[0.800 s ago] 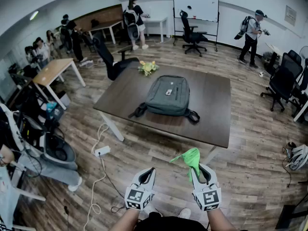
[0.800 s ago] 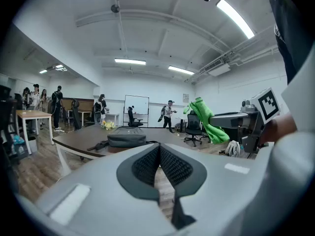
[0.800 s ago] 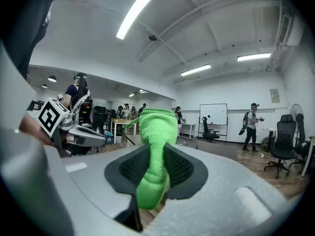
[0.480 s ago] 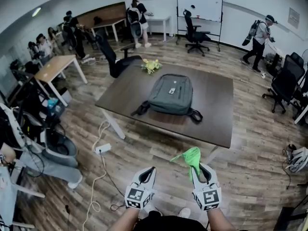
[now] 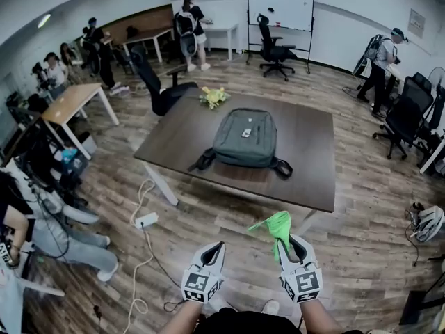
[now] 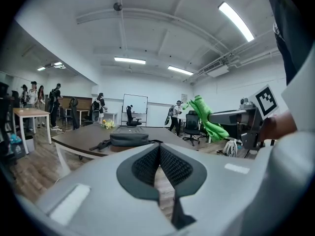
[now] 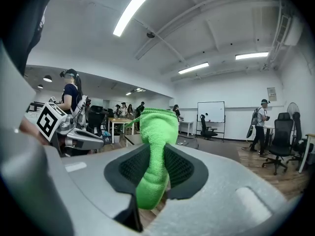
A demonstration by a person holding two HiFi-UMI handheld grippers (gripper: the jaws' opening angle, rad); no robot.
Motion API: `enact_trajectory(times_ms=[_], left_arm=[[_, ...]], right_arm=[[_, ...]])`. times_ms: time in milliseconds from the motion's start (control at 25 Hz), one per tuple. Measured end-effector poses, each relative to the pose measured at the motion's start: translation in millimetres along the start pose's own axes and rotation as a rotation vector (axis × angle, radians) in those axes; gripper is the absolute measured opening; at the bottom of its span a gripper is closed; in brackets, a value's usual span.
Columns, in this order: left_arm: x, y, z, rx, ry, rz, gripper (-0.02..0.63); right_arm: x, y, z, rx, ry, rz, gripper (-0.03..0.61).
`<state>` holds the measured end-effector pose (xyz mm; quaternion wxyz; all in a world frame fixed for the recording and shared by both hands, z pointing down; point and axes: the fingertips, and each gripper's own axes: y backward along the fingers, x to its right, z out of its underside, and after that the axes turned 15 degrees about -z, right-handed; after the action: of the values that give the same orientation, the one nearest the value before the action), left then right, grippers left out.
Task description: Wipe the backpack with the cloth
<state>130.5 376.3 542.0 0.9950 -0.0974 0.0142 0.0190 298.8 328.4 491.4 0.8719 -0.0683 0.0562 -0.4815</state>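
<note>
We see a grey-green backpack [image 5: 245, 138] lying flat near the middle of the dark brown tabletop [image 5: 306, 160]. Its dark straps stick out at the two corners closest to us, and a small light tag sits on its top. A little bunch of yellow flowers [image 5: 213, 97] sits by the far edge, just past the backpack.

Our cloth [image 5: 277, 226] is bright green and fuzzy. It is bunched up into a thick roll. It pokes up out of the right gripper [image 5: 289, 246], and one corner flops over to the left. The right jaws are squeezed onto the cloth, one pad on each side of it.

The left gripper [image 5: 218, 246] has its jaws pressed together at the tips, with nothing between them.

We hold both grippers low and close to our body, side by side and a bit apart. Both point ahead at the tabletop. They are over the wood floor [image 5: 208, 207], well apart from the backpack. Our forearms come in from the bottom of the head view. Each gripper has its cube with square markers facing up at us.
</note>
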Motion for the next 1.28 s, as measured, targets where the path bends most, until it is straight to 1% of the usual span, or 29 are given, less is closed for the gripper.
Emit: enact_trajectory(times_ms=[120, 240, 480, 760, 1040, 1280], left_arm=[[-17, -3, -2, 0.012, -0.003, 0.021, 0.018], [-44, -6, -1, 0.017, -0.002, 0.024, 0.018], [-92, -5, 11, -0.005, 0.003, 0.007, 0.018], [-124, -16, 9, -0.013, 0.024, -0.012, 0.018], [-157, -49, 3, -0.032, 0.013, -0.051, 0.018], [-169, -107, -26, -0.016, -0.005, -0.072, 0.018]], right_arm=[[-5, -15, -3, 0.004, -0.011, 0.022, 0.097], [-15, -35, -8, 0.017, -0.014, 0.040, 0.097], [-27, -64, -16, 0.026, -0.021, 0.060, 0.097], [-22, -99, -19, 0.015, -0.036, 0.057, 0.097], [8, -150, -30, 0.042, -0.041, 0.037, 0.097], [61, -194, -42, 0.053, -0.046, 0.023, 0.097]])
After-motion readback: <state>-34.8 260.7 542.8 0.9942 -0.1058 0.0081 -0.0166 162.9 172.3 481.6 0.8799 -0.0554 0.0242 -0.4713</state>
